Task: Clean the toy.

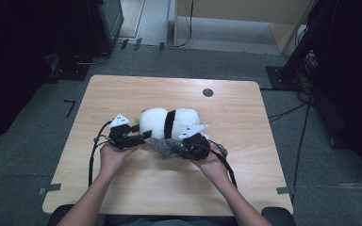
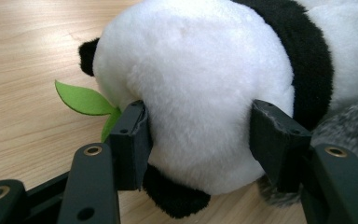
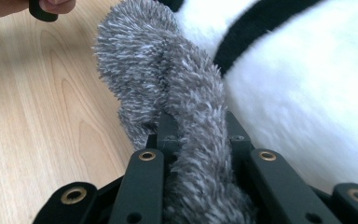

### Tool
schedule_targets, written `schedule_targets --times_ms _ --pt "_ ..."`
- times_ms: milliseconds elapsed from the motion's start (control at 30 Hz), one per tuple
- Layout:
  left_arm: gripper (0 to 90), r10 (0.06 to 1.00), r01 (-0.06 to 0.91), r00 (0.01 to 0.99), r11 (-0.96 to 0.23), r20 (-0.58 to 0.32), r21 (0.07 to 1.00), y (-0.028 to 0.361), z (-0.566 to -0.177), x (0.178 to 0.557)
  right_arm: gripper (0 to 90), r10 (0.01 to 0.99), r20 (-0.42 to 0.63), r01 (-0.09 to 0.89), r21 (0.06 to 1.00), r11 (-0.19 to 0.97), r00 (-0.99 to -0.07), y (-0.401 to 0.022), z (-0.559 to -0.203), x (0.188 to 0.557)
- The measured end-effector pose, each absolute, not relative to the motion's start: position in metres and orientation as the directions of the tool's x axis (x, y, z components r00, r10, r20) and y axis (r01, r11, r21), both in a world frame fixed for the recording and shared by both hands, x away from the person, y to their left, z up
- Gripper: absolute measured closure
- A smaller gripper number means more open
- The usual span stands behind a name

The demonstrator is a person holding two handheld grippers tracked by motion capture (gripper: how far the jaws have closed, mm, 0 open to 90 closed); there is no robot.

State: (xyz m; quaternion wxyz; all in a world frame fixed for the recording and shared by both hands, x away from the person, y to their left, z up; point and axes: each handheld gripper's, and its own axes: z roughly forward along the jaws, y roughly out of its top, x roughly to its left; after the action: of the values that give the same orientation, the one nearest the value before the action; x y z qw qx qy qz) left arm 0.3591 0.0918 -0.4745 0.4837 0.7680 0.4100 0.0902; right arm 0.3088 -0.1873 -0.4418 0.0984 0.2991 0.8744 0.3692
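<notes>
High view shows the wooden table (image 1: 122, 94) with a plush panda (image 1: 162, 121) lying on its side near the middle, and we hold one gripper at each end of its near side.

1. Left gripper (image 1: 143, 135): in the left gripper view, we have the jaws spread around the panda's white, rounded end (image 2: 200, 107), with each pad pressed into the fur. A green felt leaf (image 2: 81, 99) lies on the table just beside the left pad. We judge this grip as established; it steadies the toy.

2. Right gripper (image 1: 176, 149): in the right gripper view, we have the jaws drawn close together, pinching a strip of grey fuzzy fabric (image 3: 177, 102), probably a scarf. The strip rises from between the jaws and leans against the panda's body.

Progress, as we judge it: both grips are done. The fabric is not yet wrapped around the panda; it lies bunched on the table, touching the toy's near side. Wrapping it on appears to remain, though taking it off cannot be ruled out.
</notes>
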Motion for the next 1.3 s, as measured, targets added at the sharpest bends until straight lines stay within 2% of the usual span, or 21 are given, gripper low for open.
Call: schedule_targets --times_ms 867,1300 --pt "41.7 0.717 0.541 0.647 -0.191 -0.26 0.819 0.091 -0.475 0.36 75.0 0.646 0.034 0.48 0.7 0.529 -0.762 -0.249 -0.432 0.3" --pt "41.7 0.717 0.54 0.647 -0.192 -0.258 0.82 0.091 -0.475 0.36 74.9 0.707 0.073 0.526 0.723 0.448 -0.703 -0.28 -0.429 0.308"
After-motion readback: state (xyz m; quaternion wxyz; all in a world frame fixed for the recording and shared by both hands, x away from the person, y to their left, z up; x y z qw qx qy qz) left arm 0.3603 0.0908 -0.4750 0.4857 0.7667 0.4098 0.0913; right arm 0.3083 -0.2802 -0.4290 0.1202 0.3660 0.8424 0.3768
